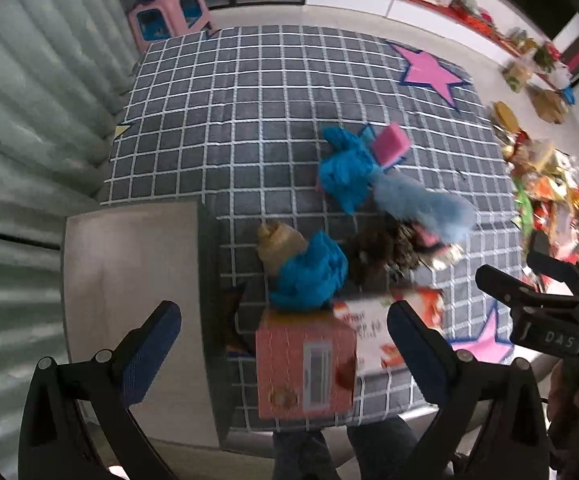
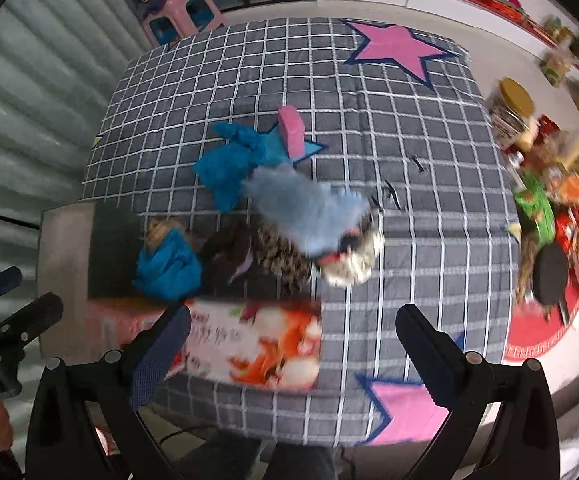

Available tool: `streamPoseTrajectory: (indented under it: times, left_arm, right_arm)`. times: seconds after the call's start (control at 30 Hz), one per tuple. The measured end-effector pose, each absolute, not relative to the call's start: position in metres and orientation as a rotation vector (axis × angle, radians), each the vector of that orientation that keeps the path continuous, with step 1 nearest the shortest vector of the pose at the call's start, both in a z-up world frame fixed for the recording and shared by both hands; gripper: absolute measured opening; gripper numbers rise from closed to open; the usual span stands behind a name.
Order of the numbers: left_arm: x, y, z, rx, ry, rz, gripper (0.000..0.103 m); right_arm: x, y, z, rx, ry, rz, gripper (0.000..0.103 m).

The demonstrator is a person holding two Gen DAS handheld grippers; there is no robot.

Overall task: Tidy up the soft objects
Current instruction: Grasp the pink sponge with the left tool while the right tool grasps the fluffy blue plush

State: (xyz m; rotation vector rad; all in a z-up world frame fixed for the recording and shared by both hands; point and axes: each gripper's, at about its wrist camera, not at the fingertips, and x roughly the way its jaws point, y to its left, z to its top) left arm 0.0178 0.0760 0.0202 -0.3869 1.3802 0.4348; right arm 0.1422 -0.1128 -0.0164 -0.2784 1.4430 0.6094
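Blue dominates the heap: two crumpled blue cloths (image 1: 341, 168) (image 1: 309, 276), a pale blue fluffy piece (image 1: 421, 204), a dark speckled bundle (image 1: 385, 252), a tan lump (image 1: 277, 244) and a pink sponge (image 1: 391, 142) lie loose in the middle of the bench (image 1: 229, 120), on its grey checked cover. Most touch or overlap one another; the sponge sits at the far edge of the pile, leaning on a blue cloth. Nearer the person stands a pink box (image 1: 305, 368), seemingly with an open printed flap (image 2: 257, 344); motion blur hides whether anything is inside.

Judging from this, the sorting has barely begun, or not at all: every soft thing visible is still outside the box and unsorted.

Both tools hover above the near edge. The left gripper (image 1: 281, 340) has its jaws released and wide, with nothing between them; the right gripper (image 2: 293, 344) is likewise spread and empty.
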Motion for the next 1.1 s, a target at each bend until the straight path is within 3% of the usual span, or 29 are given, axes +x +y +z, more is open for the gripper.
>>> streamPoseTrajectory:
  times: [0.53,1.1]
  left_arm:
    - [0.099,0.084,-0.045,-0.422,1.508,0.516,0.103]
    - [0.19,0.079,-0.132,-0.33,1.611,0.543,0.103]
  right_arm:
    - [0.202,-0.044,-0.132,-0.444,1.573,0.711,0.103]
    - [0.289,-0.166,-0.148,-0.298,1.551,0.384,0.103]
